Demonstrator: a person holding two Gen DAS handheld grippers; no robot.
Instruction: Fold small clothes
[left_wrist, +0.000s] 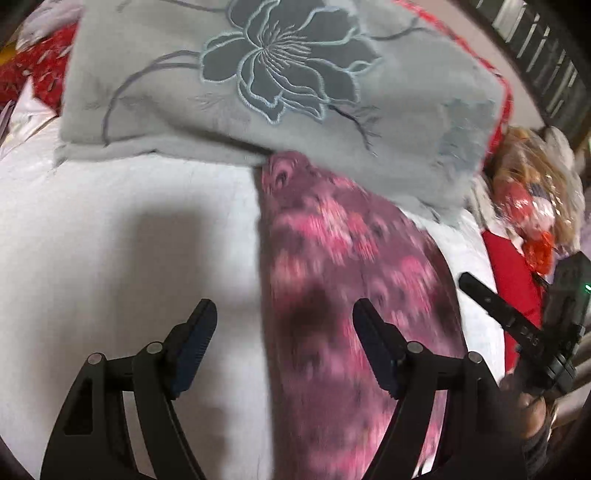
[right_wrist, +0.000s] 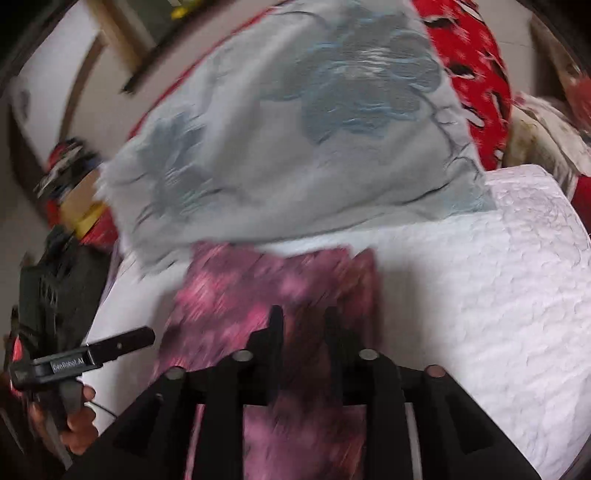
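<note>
Pink garment (left_wrist: 332, 280) lengthwise away from camera, far end under grey blanket (left_wrist: 258, 92)

A grey flower-embroidered blanket (left_wrist: 258, 92) lies at twelve o'clock on the white quilted bed (right_wrist: 498, 277). Red patterned fabric (right_wrist: 476, 74) sits at one o'clock behind it.

White quilted bed cover (right_wrist: 517, 258), grey flower-embroidered cushion (left_wrist: 266, 74), red patterned bedding (right_wrist: 476, 74) behind.

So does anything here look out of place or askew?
The far end of the pink floral garment is tucked under the grey embroidered blanket, so it is not lying free on the white quilt.
</note>
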